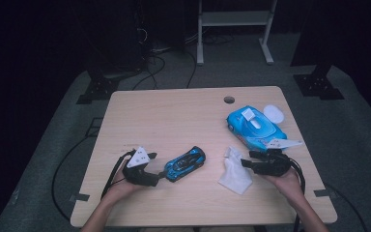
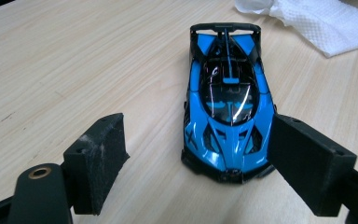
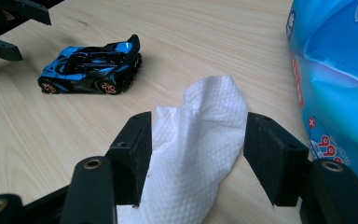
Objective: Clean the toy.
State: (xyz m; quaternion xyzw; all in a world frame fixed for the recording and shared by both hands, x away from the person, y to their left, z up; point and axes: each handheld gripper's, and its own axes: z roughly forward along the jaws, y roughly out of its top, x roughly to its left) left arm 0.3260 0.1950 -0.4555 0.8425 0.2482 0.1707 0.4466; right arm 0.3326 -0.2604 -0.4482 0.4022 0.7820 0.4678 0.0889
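Two grippers sit low in frame. Left gripper (image 1: 160,176), released, flanks the blue toy car's (image 1: 185,164) nose. Right gripper (image 1: 245,160), released, straddles the white wipe (image 1: 235,175); bare table (image 1: 164,116) above.

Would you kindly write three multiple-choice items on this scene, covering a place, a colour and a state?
1. Where does the wipe lie?
A. between the car and the wipe pack
B. on the car
C. on the floor

2. What colour is the car?
A. red
B. blue and black
C. white

3. How does the left gripper stand?
A. open around the car's nose
C. shut on the wipe
B. shut, empty

Answers: 1 A, the high view shows it between them on the table. 2 B, blue body, black trim. 3 A, a gap shows beside one jaw.
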